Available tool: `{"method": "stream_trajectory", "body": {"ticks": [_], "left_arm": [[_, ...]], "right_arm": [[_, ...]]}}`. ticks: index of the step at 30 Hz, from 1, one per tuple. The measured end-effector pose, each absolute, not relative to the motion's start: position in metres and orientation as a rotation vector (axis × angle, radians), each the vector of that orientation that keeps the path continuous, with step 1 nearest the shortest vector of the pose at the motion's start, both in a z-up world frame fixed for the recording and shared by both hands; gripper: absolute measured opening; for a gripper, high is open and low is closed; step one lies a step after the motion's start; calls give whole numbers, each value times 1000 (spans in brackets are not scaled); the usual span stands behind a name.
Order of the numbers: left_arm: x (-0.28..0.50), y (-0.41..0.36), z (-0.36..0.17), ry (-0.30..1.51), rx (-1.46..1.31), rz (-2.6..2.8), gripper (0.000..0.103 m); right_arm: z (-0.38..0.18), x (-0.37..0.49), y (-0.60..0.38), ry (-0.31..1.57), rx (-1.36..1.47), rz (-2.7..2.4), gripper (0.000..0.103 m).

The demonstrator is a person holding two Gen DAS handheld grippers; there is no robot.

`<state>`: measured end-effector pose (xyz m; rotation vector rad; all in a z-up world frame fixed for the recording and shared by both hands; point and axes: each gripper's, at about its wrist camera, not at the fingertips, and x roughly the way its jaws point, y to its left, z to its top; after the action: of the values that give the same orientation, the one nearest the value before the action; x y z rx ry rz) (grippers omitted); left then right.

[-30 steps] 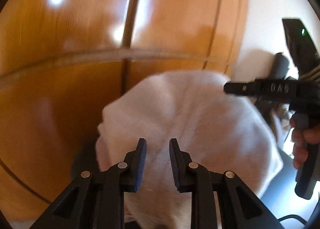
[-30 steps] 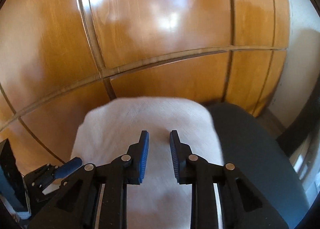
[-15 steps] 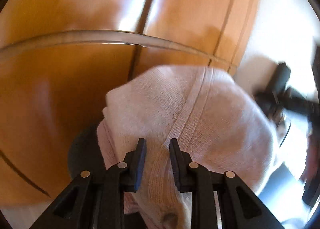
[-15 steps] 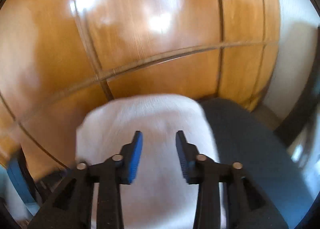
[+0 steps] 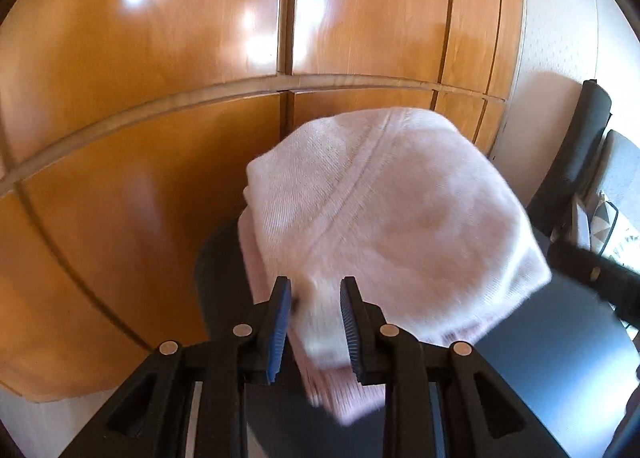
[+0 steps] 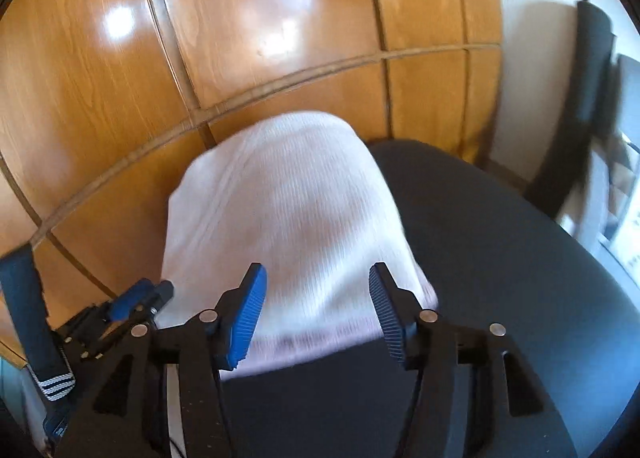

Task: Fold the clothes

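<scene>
Here the left wrist view shows the left gripper [image 5: 315,324] pinching the folded pink sweater's [image 5: 400,218] ribbed seam on the dark chair seat [image 5: 552,358]. The right wrist view shows the right gripper [image 6: 318,306] spread, empty, above the sweater's near edge, wooden cabinet [image 6: 120,118] behind.

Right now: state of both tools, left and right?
Left tool: partly open, around an edge of the folded pink sweater; grip cannot be told.
Right tool: open wide, holding nothing.

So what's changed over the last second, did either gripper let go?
The right gripper spread its jaws wide, well apart above the folded pink garment. The left gripper kept its narrow gap over the garment's near edge. The garment stayed folded on the dark chair seat.
</scene>
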<state>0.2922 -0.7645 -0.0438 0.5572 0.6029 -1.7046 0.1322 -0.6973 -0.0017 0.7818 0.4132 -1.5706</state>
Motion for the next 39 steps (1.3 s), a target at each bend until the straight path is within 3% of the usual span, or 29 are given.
{"method": "stream_trajectory", "body": {"ticks": [6, 17, 20, 39], "left_arm": [[312, -696, -11, 579, 513, -1707, 25], [323, -672, 26, 513, 486, -1666, 26], [320, -667, 28, 487, 503, -1675, 26], [337, -665, 29, 564, 534, -1663, 26]], "right_arm": [[3, 144, -662, 432, 787, -1626, 57], [34, 173, -638, 441, 660, -1627, 57], [37, 179, -637, 459, 649, -1604, 64], [40, 196, -639, 473, 648, -1571, 65]]}}
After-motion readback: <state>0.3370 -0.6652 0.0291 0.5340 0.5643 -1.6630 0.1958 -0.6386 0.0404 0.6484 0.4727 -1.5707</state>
